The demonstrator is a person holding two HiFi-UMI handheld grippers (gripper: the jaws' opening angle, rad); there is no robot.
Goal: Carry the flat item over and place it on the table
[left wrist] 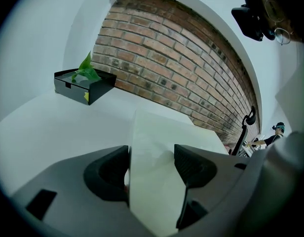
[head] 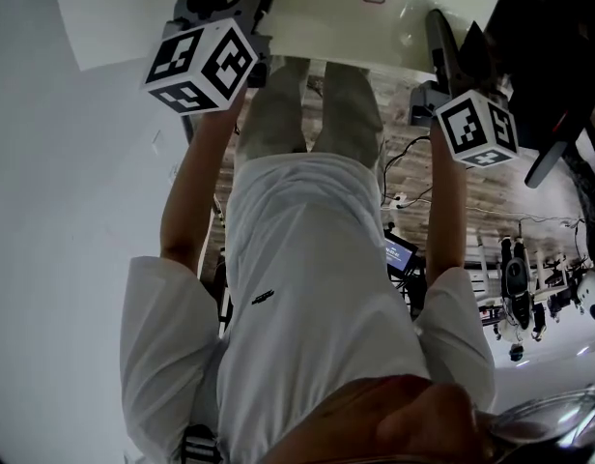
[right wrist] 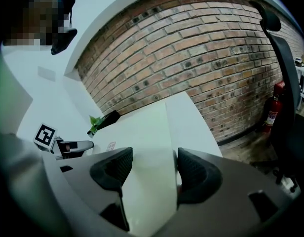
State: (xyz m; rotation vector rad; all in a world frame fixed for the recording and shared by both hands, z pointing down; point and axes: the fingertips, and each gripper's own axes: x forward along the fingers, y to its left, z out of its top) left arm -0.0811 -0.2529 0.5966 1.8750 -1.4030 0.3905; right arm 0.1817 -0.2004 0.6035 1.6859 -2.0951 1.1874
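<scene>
- One flat pale panel (head: 326, 17) was there.
- Two grippers held the panel: the left hand-held gripper (left wrist: 152, 166) and the right hand-held gripper (right wrist: 149, 168), one clamped on each side edge.
- Two marker cubes (head: 201, 64), one beside each held edge of the panel.
- One white desk (left wrist: 38, 132) beyond the panel.
- One black box (left wrist: 85, 85) beyond the panel, holding one leafy sprig (left wrist: 87, 68).
- One fire extinguisher (right wrist: 272, 113) and one chair (right wrist: 285, 58), right of the panel.

The white flat-topped table (left wrist: 38, 132) stands against a red brick wall (left wrist: 181, 68). A black rectangular box (left wrist: 88, 88) holding green leaves (left wrist: 86, 68) rests on the tabletop's far end, near the wall.
</scene>
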